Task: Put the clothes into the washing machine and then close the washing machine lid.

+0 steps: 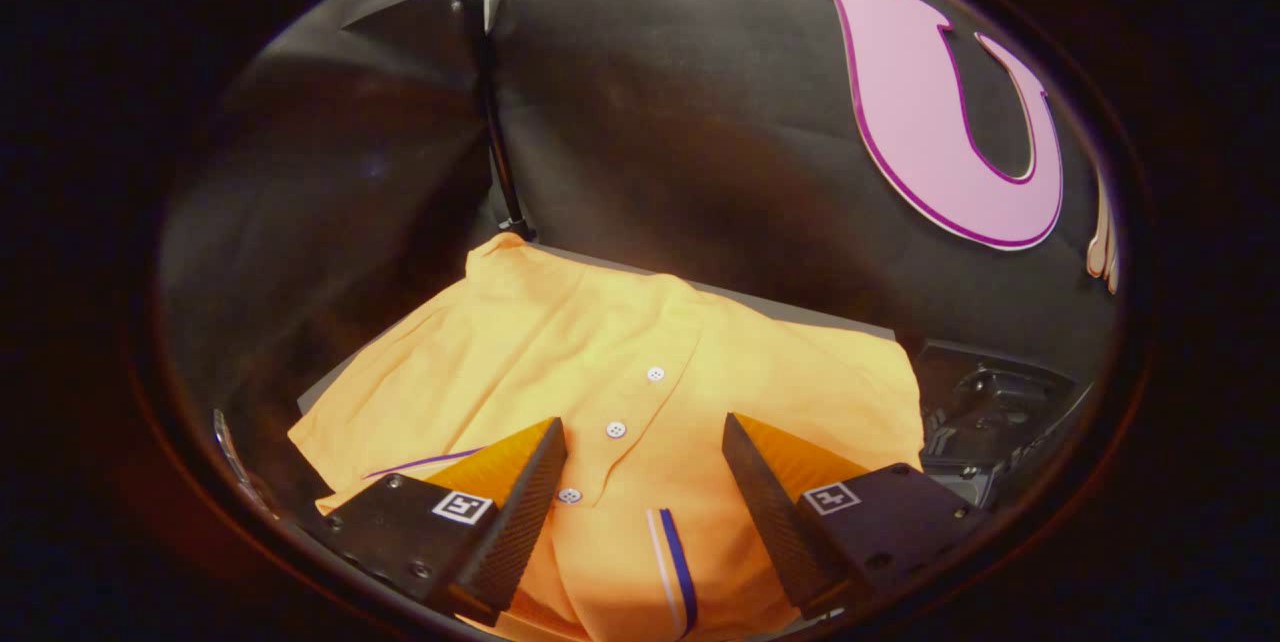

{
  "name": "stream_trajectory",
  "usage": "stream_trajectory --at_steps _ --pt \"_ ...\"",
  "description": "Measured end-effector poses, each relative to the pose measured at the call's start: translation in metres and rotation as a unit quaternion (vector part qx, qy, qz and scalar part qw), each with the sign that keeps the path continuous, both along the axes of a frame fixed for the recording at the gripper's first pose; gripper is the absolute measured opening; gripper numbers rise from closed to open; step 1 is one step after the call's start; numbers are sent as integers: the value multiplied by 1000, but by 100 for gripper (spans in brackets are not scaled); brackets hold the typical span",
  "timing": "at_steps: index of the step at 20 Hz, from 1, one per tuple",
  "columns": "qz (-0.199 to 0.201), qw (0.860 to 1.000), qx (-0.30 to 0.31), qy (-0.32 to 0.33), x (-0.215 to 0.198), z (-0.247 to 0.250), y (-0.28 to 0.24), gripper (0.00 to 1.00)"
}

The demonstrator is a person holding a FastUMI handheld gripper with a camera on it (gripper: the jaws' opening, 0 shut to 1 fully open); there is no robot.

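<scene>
An orange button-up shirt [620, 362] with white buttons and a blue-and-white striped collar edge lies spread on a grey surface [330, 377]. My gripper [645, 437] hovers just over its button placket, fingers spread wide apart with the cloth showing between them and under them. Neither finger [520, 502] presses on the fabric. The shirt runs on beyond the fingertips to the far edge of the surface.
Black cloth walls close in behind and to the left, with a dark vertical pole [500, 122] at the corner. To the right of the shirt sits a dark moulded object [990, 412], partly in shadow.
</scene>
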State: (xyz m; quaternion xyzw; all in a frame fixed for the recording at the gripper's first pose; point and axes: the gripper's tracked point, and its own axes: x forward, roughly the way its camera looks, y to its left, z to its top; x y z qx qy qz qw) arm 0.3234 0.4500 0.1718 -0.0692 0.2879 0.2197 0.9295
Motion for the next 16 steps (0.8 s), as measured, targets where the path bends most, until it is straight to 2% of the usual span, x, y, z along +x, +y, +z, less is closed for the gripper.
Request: stream_trajectory --at_steps 6,9,11,12,13,16 --pt "-10 1000 1 0 1 0 -2 97" --pt "-11 1000 -4 -1 0 0 0 91" --pt "-16 1000 -3 1 0 1 -1 71" --pt "-18 1000 -4 -1 -1 2 -1 65" --pt "-23 1000 -5 -1 -3 4 -2 51" --pt "-25 1000 -5 -2 -11 11 -2 18"
